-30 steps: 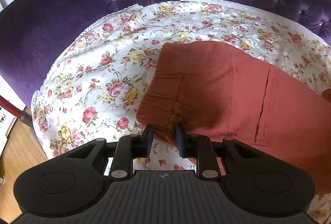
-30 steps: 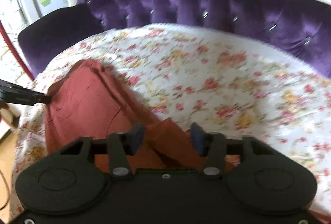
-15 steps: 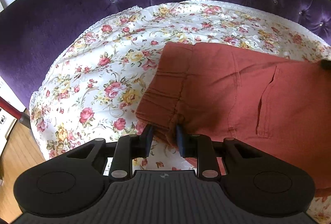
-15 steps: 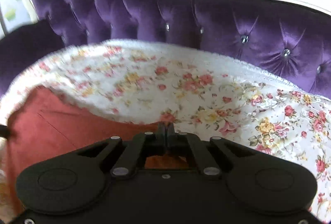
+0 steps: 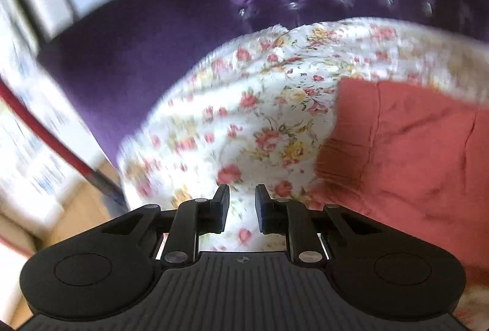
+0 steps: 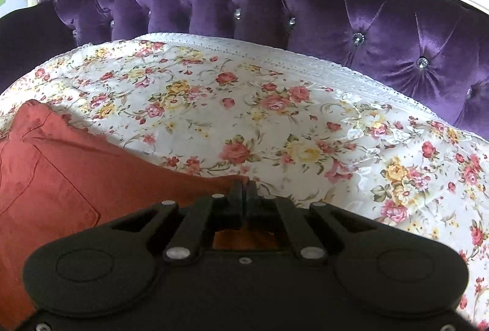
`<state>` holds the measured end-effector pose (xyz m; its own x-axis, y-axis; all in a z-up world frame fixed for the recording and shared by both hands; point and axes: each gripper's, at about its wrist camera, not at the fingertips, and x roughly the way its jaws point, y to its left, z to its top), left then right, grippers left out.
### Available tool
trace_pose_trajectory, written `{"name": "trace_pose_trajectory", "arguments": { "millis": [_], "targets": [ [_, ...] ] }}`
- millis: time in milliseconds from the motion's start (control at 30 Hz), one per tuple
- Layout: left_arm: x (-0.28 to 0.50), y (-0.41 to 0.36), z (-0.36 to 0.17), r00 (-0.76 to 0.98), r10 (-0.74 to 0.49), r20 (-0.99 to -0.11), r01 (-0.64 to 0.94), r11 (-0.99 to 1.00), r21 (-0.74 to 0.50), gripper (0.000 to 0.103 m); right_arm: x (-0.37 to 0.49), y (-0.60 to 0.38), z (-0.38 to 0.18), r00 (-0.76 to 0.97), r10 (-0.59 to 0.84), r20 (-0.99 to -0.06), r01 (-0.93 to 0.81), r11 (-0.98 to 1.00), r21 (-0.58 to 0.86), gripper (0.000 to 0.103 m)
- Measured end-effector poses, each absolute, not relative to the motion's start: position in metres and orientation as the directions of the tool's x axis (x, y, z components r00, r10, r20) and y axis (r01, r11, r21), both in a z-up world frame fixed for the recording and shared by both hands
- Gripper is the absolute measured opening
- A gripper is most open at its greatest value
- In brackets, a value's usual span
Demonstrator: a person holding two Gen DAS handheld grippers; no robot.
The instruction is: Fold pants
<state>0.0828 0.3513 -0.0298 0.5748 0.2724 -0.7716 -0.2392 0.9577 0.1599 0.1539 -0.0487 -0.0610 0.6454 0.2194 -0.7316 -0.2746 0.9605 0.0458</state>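
The rust-red pants (image 5: pixel 403 154) lie on the floral sheet (image 5: pixel 259 123), at the right of the blurred left wrist view. My left gripper (image 5: pixel 242 199) is open a little and empty, over the sheet just left of the waistband. In the right wrist view the pants (image 6: pixel 61 178) fill the lower left, back pocket up. My right gripper (image 6: pixel 244 189) is shut on a corner of the pants fabric at their right end.
The floral sheet (image 6: pixel 275 117) covers the seat of a purple tufted sofa (image 6: pixel 275 13) with a white frame. A purple armrest (image 5: pixel 116 56) is at the left. A red pole (image 5: pixel 45 135) and wooden floor (image 5: pixel 73 221) lie past the sheet's left edge.
My left gripper let go of the waistband and swung left, off the pants. My right gripper closed on the pants fabric and holds it low over the sheet.
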Motion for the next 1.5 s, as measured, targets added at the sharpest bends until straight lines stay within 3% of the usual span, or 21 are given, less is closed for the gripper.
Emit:
{"name": "trace_pose_trajectory", "arguments": {
  "millis": [67, 167, 400, 567, 667, 800, 933, 1033, 1300, 1433, 1500],
  "targets": [
    [0.08, 0.36, -0.022, 0.587, 0.227, -0.777, -0.268, 0.96, 0.079, 0.018, 0.154, -0.049, -0.059, 0.648, 0.222, -0.729, -0.272, 0.961, 0.05, 0.012],
    [0.078, 0.338, -0.01, 0.624, 0.219, -0.75, -0.218, 0.971, 0.102, 0.019, 0.148, -0.059, -0.05, 0.668, 0.255, -0.699, -0.266, 0.959, 0.096, 0.024],
    [0.092, 0.261, -0.005, 0.653, 0.023, -0.757, 0.001, 1.0, 0.03, 0.019, 0.11, -0.085, -0.011, 0.698, 0.343, -0.628, -0.294, 0.938, 0.185, 0.029],
    [0.103, 0.229, -0.034, 0.584, -0.044, -0.81, 0.101, 0.995, 0.018, 0.019, 0.074, -0.076, -0.026, 0.567, 0.415, -0.711, -0.416, 0.89, 0.188, 0.03],
    [0.103, 0.226, -0.051, 0.542, -0.034, -0.839, 0.116, 0.993, 0.035, 0.02, 0.053, -0.071, -0.045, 0.458, 0.432, -0.777, -0.478, 0.857, 0.195, 0.032],
    [0.106, 0.231, -0.043, 0.531, -0.057, -0.846, 0.143, 0.989, 0.022, 0.019, 0.031, -0.064, -0.043, 0.412, 0.444, -0.796, -0.566, 0.809, 0.159, 0.038],
    [0.126, 0.24, -0.022, 0.598, -0.039, -0.801, 0.098, 0.995, 0.024, 0.019, 0.043, -0.073, -0.027, 0.472, 0.488, -0.734, -0.522, 0.826, 0.214, 0.037],
    [0.15, 0.247, -0.021, 0.603, -0.017, -0.798, 0.06, 0.998, 0.024, 0.019, 0.065, -0.084, -0.016, 0.571, 0.472, -0.671, -0.442, 0.866, 0.233, 0.044],
    [0.197, 0.249, -0.053, 0.566, 0.027, -0.824, 0.022, 0.999, 0.048, 0.02, 0.099, -0.09, -0.019, 0.612, 0.439, -0.658, -0.381, 0.893, 0.241, 0.046],
    [0.212, 0.249, -0.055, 0.568, 0.062, -0.821, -0.027, 0.998, 0.056, 0.019, 0.113, -0.089, -0.024, 0.651, 0.378, -0.658, -0.346, 0.92, 0.186, 0.067],
    [0.212, 0.248, -0.055, 0.572, 0.069, -0.818, -0.022, 0.997, 0.069, 0.019, 0.122, -0.089, -0.028, 0.651, 0.366, -0.665, -0.342, 0.924, 0.173, 0.067]
  ]
}}
